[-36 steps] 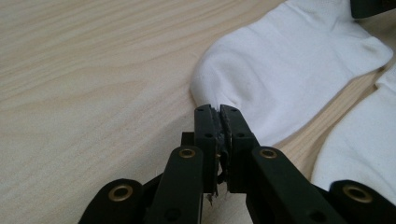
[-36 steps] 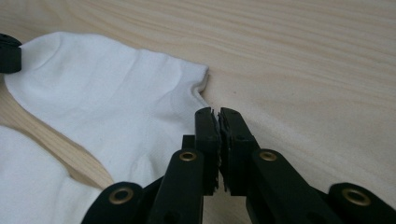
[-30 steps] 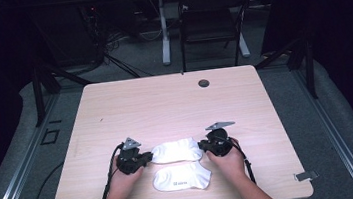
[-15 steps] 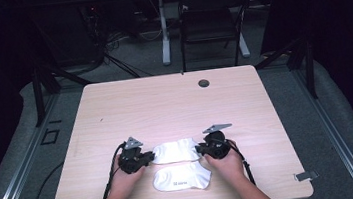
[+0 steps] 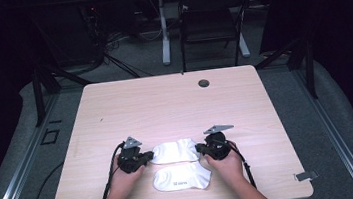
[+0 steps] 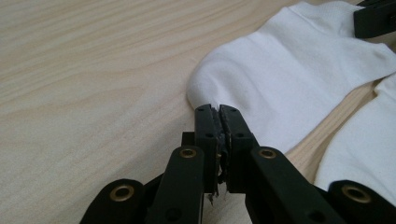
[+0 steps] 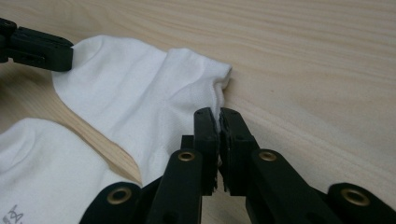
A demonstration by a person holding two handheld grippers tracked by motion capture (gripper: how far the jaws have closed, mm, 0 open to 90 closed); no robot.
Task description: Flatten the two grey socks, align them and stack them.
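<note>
Two white ankle socks lie side by side near the table's front edge. The far sock stretches between my two grippers. My left gripper is shut on its rounded toe end, the jaws having just closed with the fabric edge pinched between them. My right gripper is shut on the cuff end, its jaws also having just closed on the fabric. The near sock, printed with a small logo, lies loose below it.
The light wooden table has a dark round grommet near its far edge. Cables trail from both grippers toward the front edge. A dark chair and desk legs stand on the floor beyond the table.
Both hands stay in place. The right gripper has edged slightly in toward the far sock's end, and the sock now lies held at both ends.
</note>
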